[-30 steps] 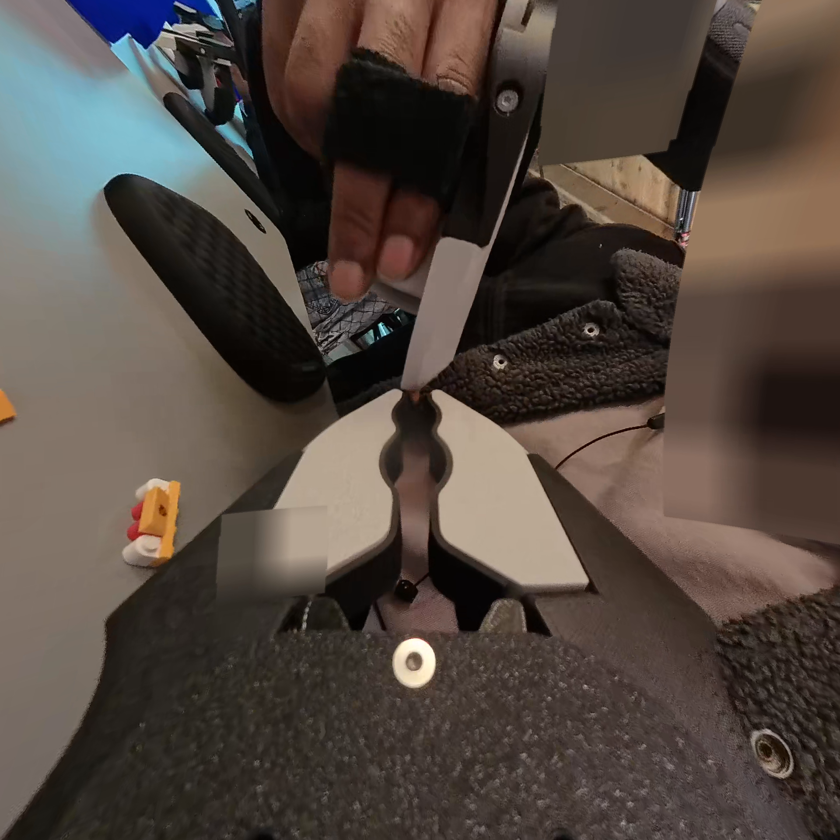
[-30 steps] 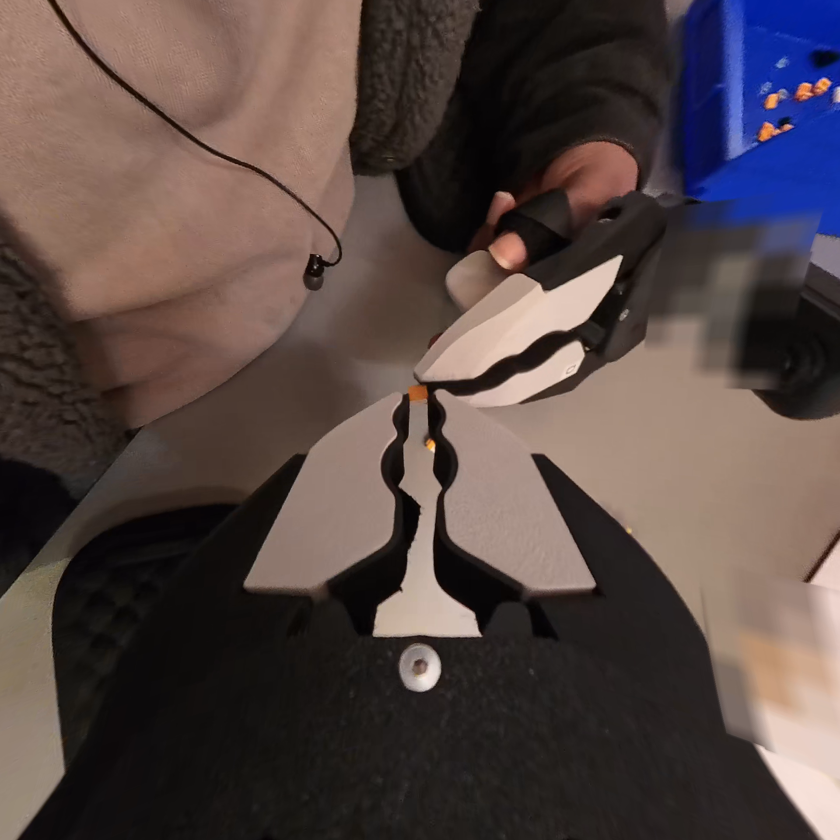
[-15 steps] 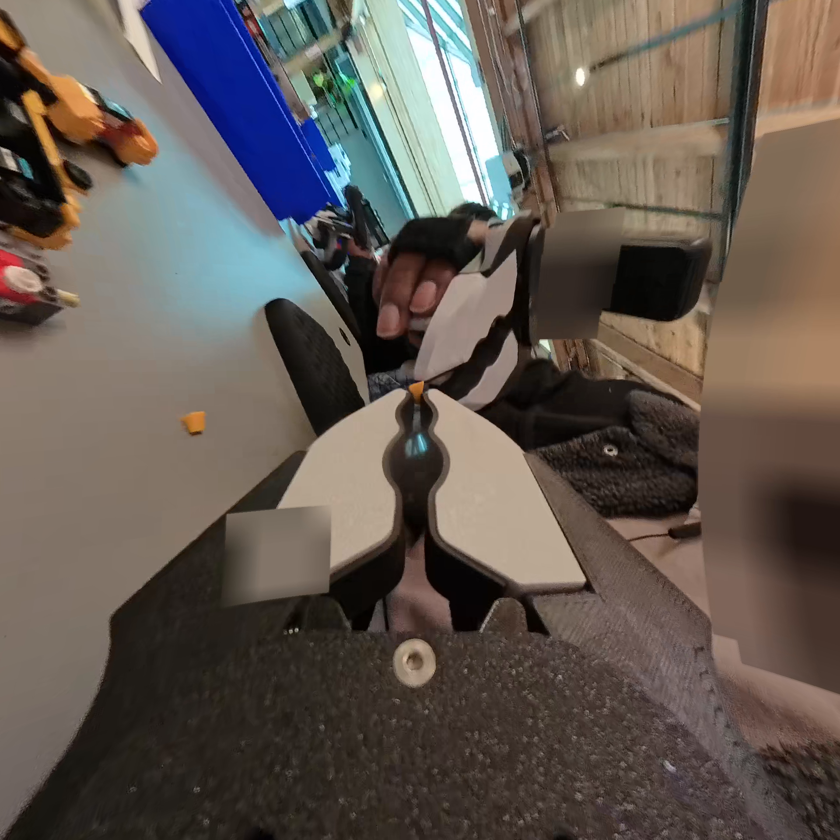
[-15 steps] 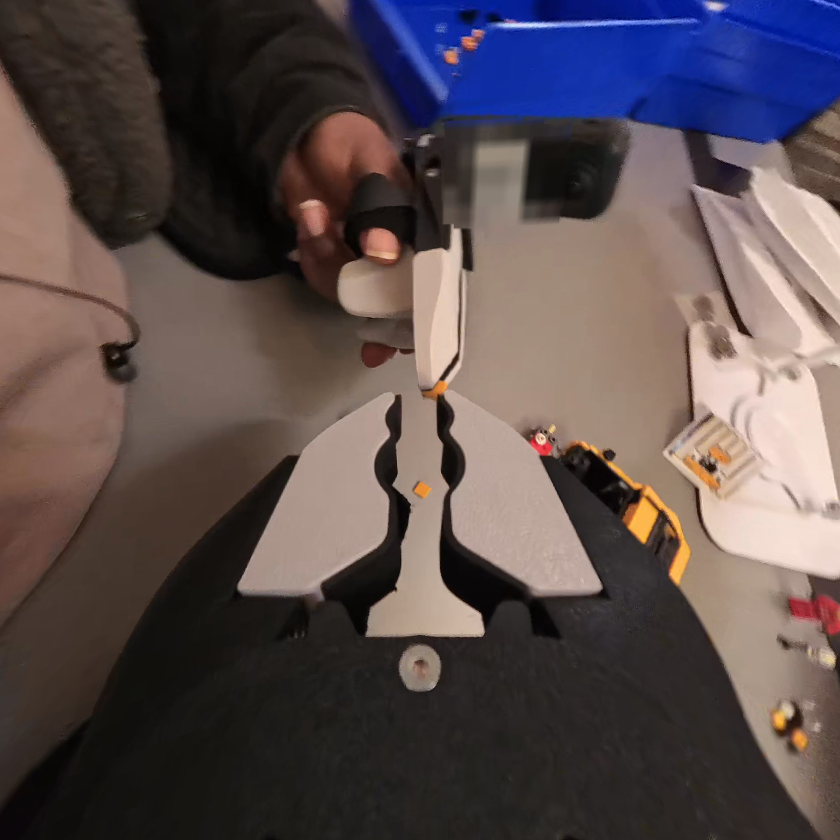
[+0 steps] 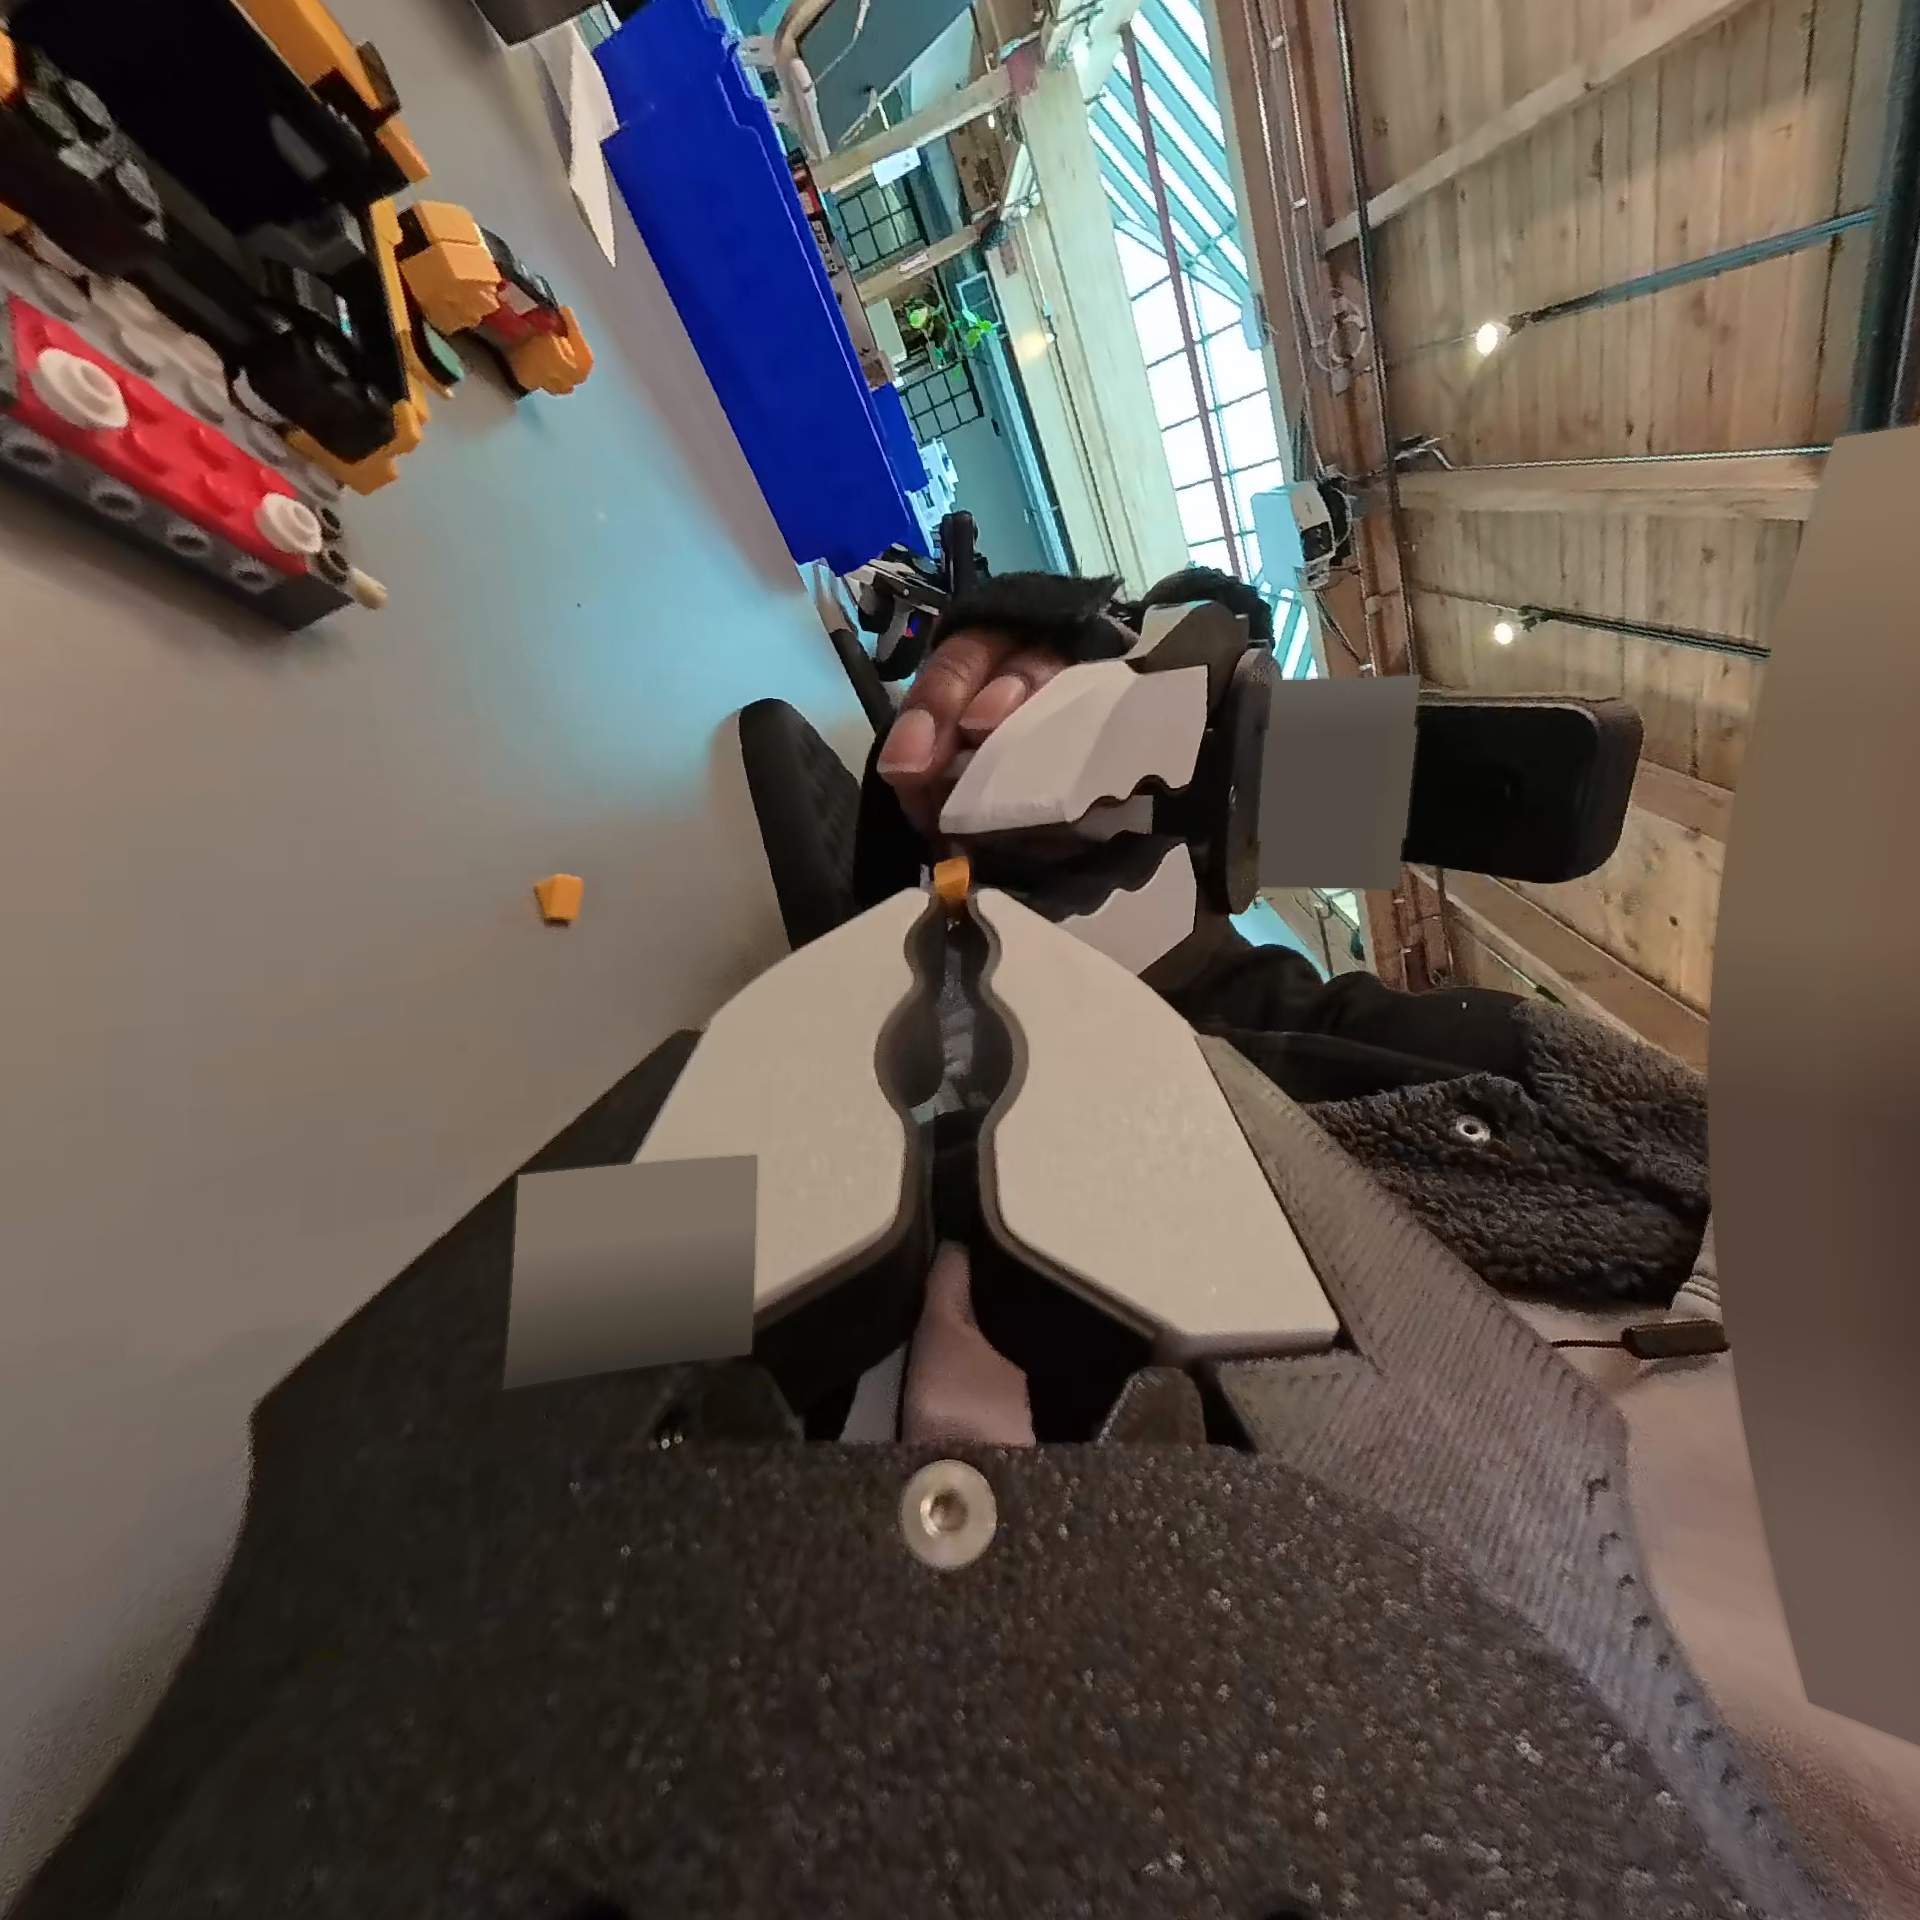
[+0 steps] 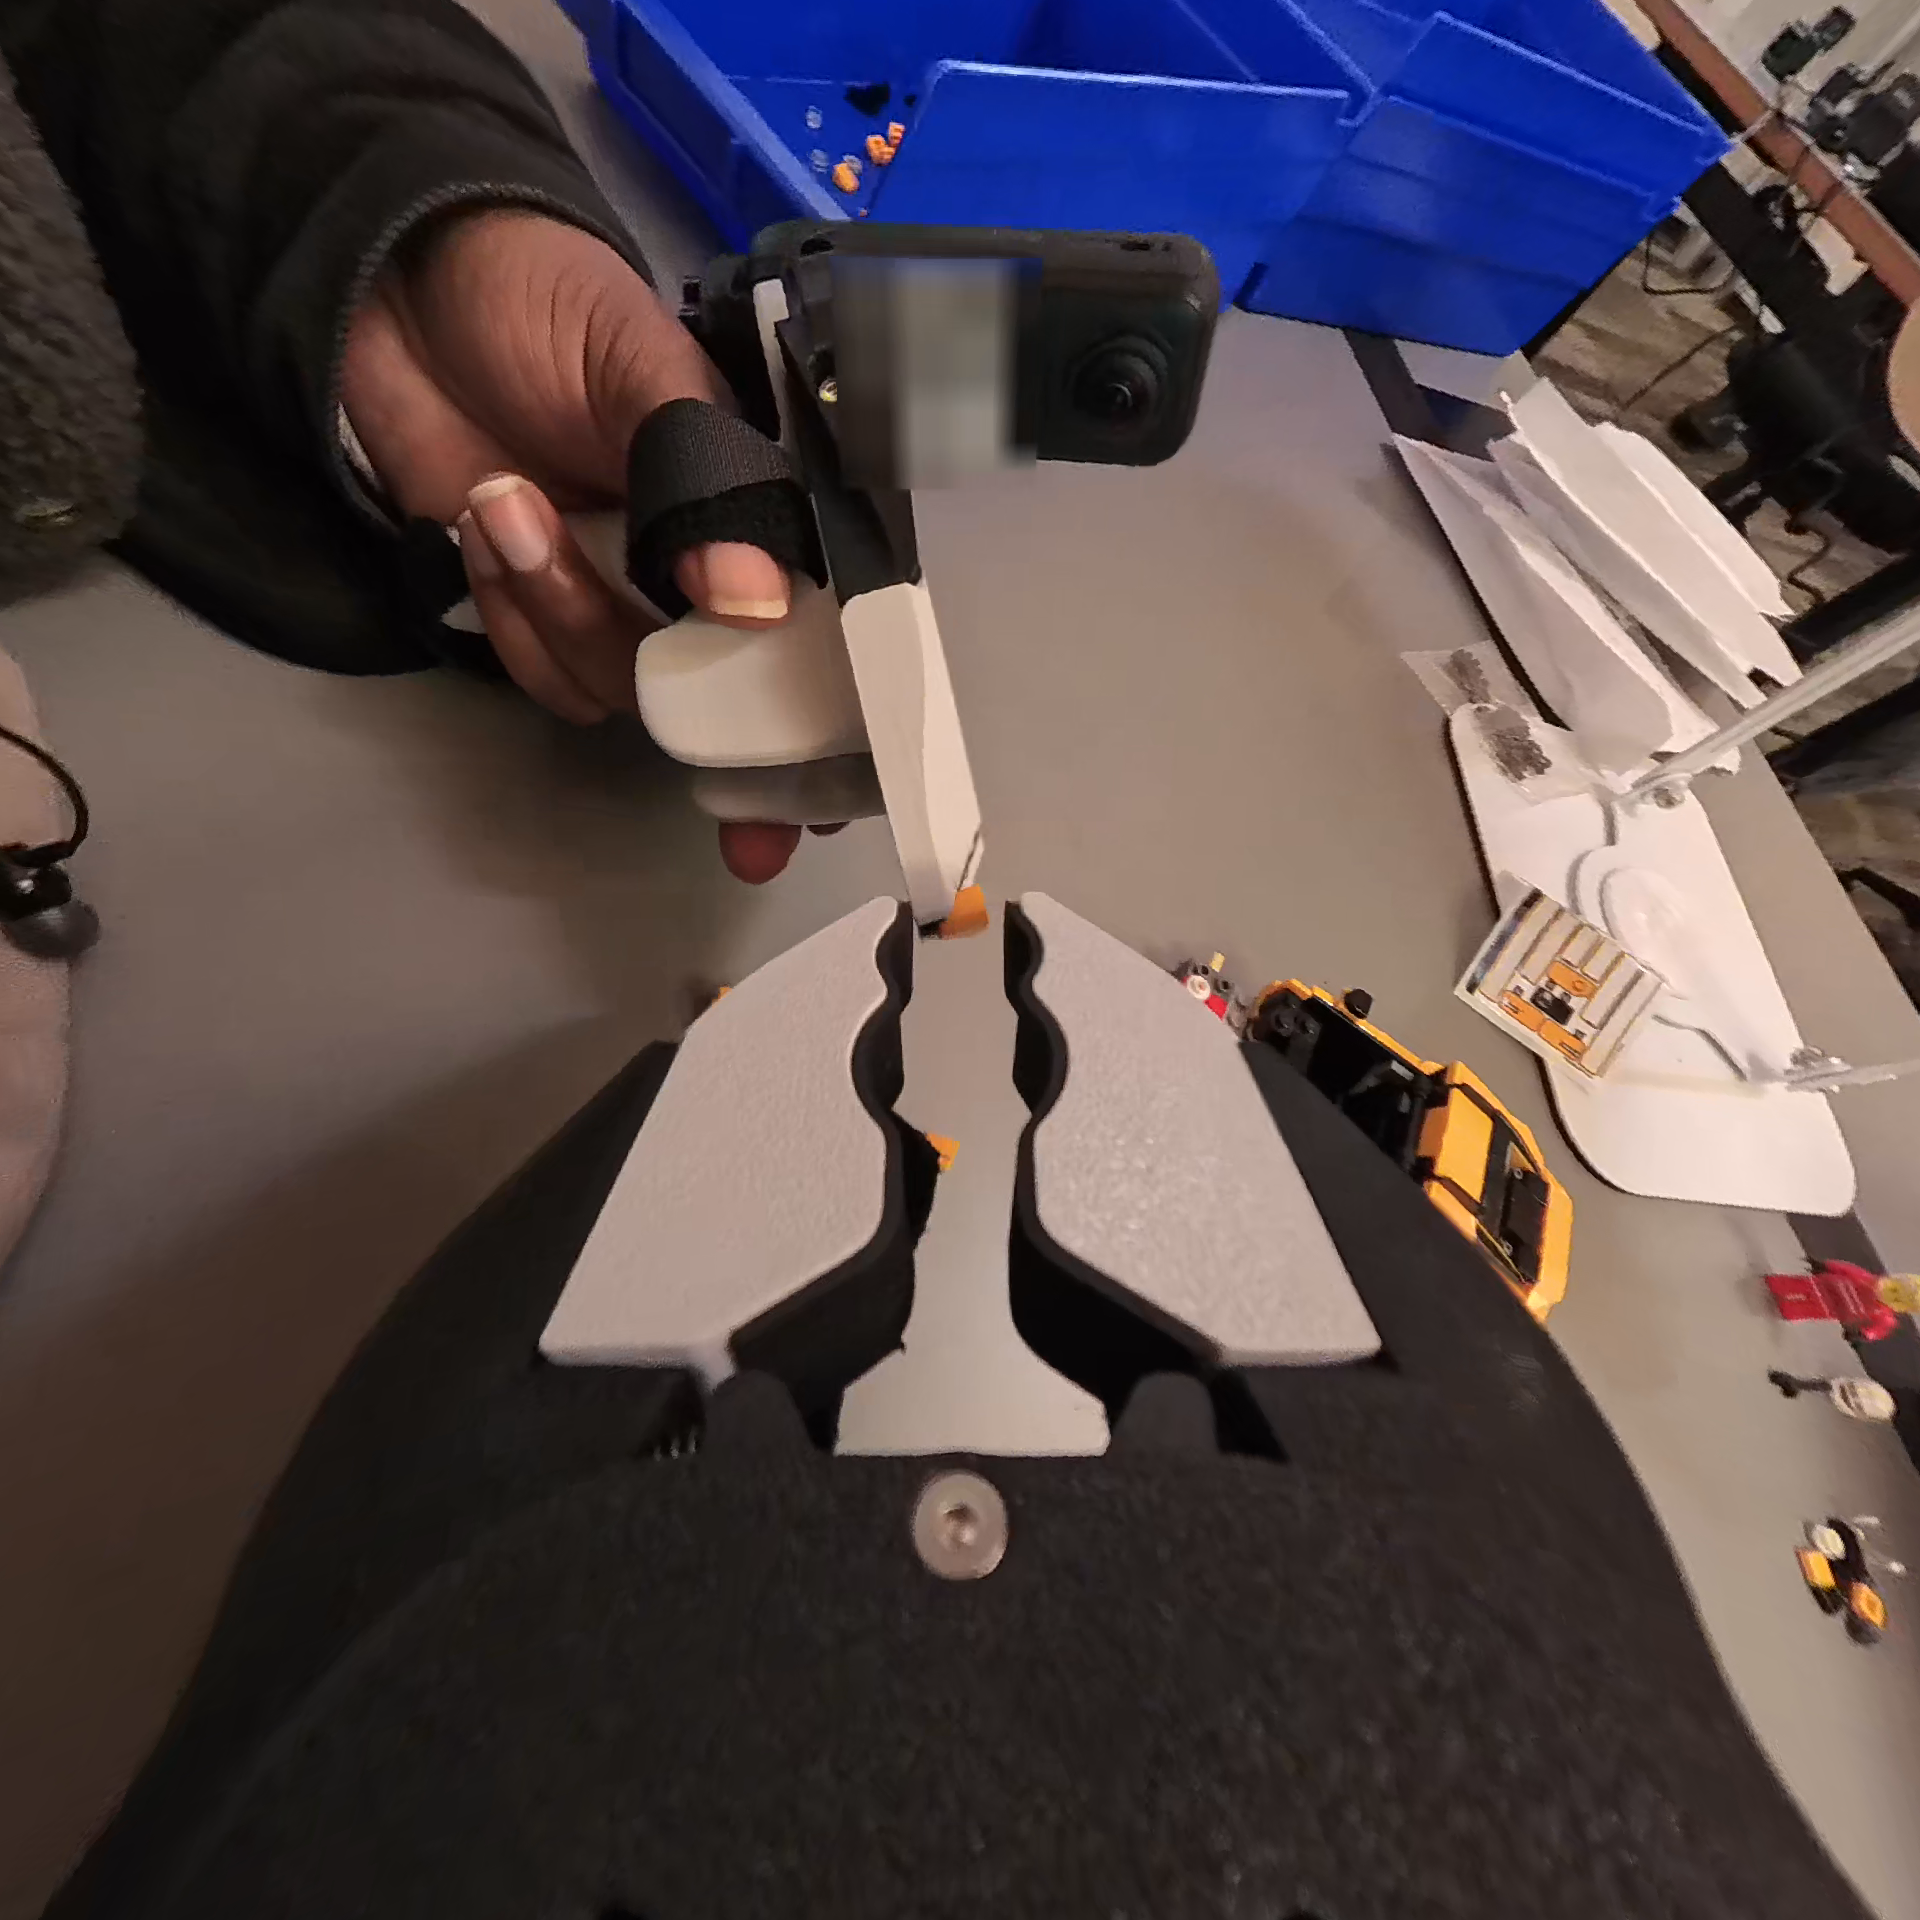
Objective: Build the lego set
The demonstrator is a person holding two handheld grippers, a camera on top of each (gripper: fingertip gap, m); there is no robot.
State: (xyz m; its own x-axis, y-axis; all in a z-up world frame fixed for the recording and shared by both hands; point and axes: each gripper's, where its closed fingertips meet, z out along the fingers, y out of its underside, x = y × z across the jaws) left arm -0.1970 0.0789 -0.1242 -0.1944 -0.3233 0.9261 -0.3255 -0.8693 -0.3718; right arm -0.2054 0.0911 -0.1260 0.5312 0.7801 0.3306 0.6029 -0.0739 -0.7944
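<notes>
My left gripper (image 5: 948, 906) is shut on a small orange lego piece (image 5: 948, 876), pinched at its fingertips. In the right wrist view the left gripper (image 6: 943, 896) comes down from above, and the orange piece (image 6: 968, 912) hangs between the open jaws of my right gripper (image 6: 958, 910), touching neither finger. The right gripper is empty. In the left wrist view it (image 5: 966, 821) sits just beyond the piece. A second loose orange piece (image 6: 940, 1151) lies on the grey table (image 6: 312, 883), and also shows in the left wrist view (image 5: 559, 896).
A partly built yellow and black lego car (image 6: 1434, 1132) lies right of my right gripper, with small parts and a red minifigure (image 6: 1844, 1299) beyond. Blue bins (image 6: 1091, 135) stand at the back. White bags and a sticker sheet (image 6: 1558, 1003) lie at right. A black armrest (image 5: 800, 821) is at the table edge. Less than 4 cm separates the two grippers' tips.
The right gripper, shut on the orange piece a second ago, has opened and let go. The left gripper now holds it alone. Both views have swung toward the car and bins.
</notes>
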